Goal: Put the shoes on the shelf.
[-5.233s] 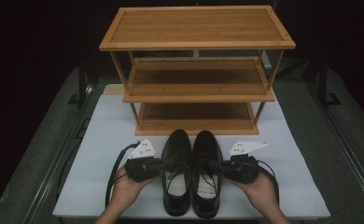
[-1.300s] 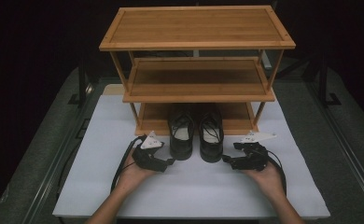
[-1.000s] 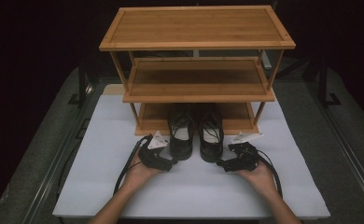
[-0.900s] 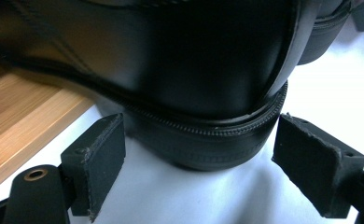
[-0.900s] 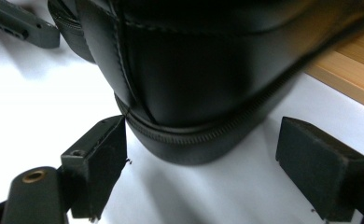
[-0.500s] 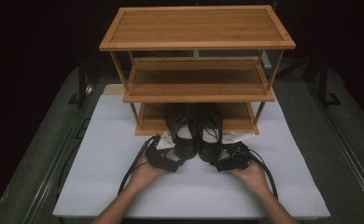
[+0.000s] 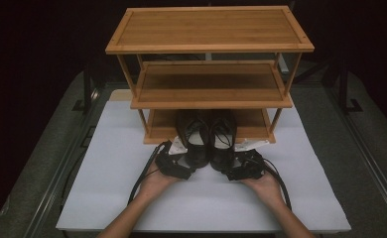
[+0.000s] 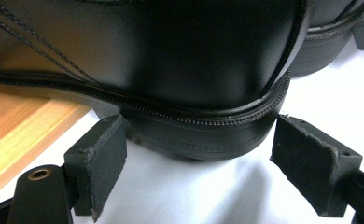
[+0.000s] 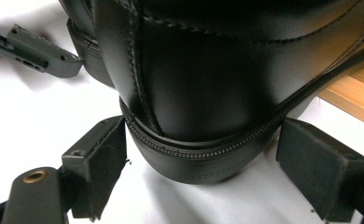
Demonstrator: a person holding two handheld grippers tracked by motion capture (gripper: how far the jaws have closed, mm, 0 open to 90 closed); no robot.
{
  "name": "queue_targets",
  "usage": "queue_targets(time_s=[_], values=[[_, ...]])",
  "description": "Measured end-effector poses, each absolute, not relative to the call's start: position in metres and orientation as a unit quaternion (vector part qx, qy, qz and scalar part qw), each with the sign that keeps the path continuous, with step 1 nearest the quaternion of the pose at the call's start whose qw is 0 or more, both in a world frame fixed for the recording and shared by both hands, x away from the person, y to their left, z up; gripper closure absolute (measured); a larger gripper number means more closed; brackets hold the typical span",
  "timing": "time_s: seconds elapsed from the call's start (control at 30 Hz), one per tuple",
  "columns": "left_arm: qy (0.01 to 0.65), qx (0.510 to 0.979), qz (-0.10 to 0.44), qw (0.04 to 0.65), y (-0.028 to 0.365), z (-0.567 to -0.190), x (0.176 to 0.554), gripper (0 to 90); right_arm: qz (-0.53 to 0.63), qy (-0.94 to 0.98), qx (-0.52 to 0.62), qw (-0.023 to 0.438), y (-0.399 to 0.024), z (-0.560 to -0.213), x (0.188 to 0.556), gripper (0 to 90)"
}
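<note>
Black leather is right in front of both my claws: the left shoe (image 7: pixel 194 141) and the right shoe (image 7: pixel 223 141) stand side by side with their toes already under the middle board of the wooden rack (image 7: pixel 209 74), soles partly on its bottom shelf (image 7: pixel 157 130), heels still hanging out over the white mat (image 7: pixel 107 163) in front of the rack. A few seconds ago the pair sat well out on the mat, close to me and clear of the rack; about a second ago they were at the rack's front edge with my hands drawn back to either side, and now my hands have come in again behind the heels. My left claw (image 8: pixel 196 154) stands wide, its pads on either side of the left heel; one pad is just at the sole's edge, the other is apart from it, so I grip nothing. My right claw (image 9: pixel 201 161) is likewise spread around the right heel (image 9: pixel 194 158), pads not pressing it. In the high view both claws, the left (image 7: pixel 174 166) and the right (image 7: pixel 243 168), sit just in front of the rack. I judge the shoes are most of the way in, and a push on the heels should seat them fully on the shelf.
</note>
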State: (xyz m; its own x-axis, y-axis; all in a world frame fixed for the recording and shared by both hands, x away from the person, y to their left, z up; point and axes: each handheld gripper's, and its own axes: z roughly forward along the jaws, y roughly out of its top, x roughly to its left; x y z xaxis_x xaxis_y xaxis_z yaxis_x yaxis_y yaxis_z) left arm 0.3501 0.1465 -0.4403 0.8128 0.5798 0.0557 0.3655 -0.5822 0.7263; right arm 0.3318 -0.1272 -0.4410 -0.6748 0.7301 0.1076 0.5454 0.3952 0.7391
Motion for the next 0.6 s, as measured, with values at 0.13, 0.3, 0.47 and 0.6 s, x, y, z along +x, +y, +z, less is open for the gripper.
queue_targets(time_s=[0.13, 0.3, 0.47, 0.6], values=[[0.274, 0.873, 0.137, 0.379, 0.147, -0.433, 0.354, 17.4, 0.399, 0.824, 0.388, 0.107, -0.129, -0.434, 0.335, 16.2], [0.279, 0.868, 0.133, 0.390, 0.150, -0.430, 0.359, 16.8, 0.413, 0.817, 0.387, 0.104, -0.131, -0.428, 0.340, 16.2], [0.285, 0.868, 0.134, 0.383, 0.149, -0.431, 0.371, 15.1, 0.414, 0.816, 0.390, 0.105, -0.129, -0.426, 0.349, 16.2], [0.291, 0.863, 0.127, 0.393, 0.151, -0.432, 0.380, 14.8, 0.420, 0.813, 0.389, 0.110, -0.128, -0.424, 0.357, 16.2]])
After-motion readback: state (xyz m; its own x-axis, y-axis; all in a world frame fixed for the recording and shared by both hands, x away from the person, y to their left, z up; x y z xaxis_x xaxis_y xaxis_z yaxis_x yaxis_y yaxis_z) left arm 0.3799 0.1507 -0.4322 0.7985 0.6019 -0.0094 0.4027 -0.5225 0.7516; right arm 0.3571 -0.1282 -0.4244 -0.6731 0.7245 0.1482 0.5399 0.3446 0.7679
